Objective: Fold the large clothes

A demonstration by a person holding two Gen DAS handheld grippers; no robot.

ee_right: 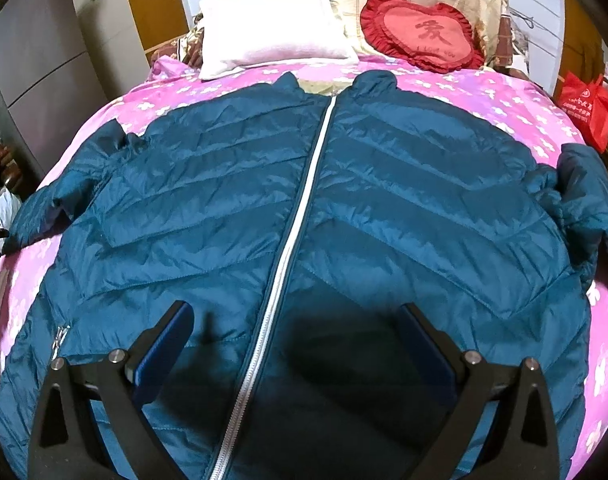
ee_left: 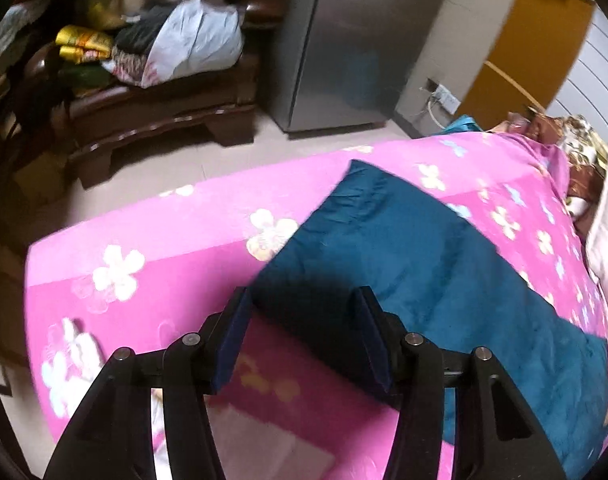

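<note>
A teal quilted puffer jacket [ee_right: 232, 200] lies flat and face up on the pink floral bedspread [ee_right: 483, 96], zipped with a silver zipper [ee_right: 300, 208], collar towards the pillows. Both sleeves spread out to the sides. My right gripper [ee_right: 296, 316] is open and empty, hovering above the jacket's lower front, over the zipper. In the left wrist view one teal sleeve [ee_left: 403, 232] stretches across the bedspread [ee_left: 164, 240]. My left gripper [ee_left: 302, 300] is open and empty, just above the sleeve's cuff end.
A white pillow [ee_right: 272, 40] and a red heart cushion [ee_right: 423, 36] lie at the bed's head. A red bag [ee_right: 587, 108] stands at the right. A grey fridge [ee_left: 343, 40] and a brown sofa [ee_left: 152, 108] piled with bags stand across the floor.
</note>
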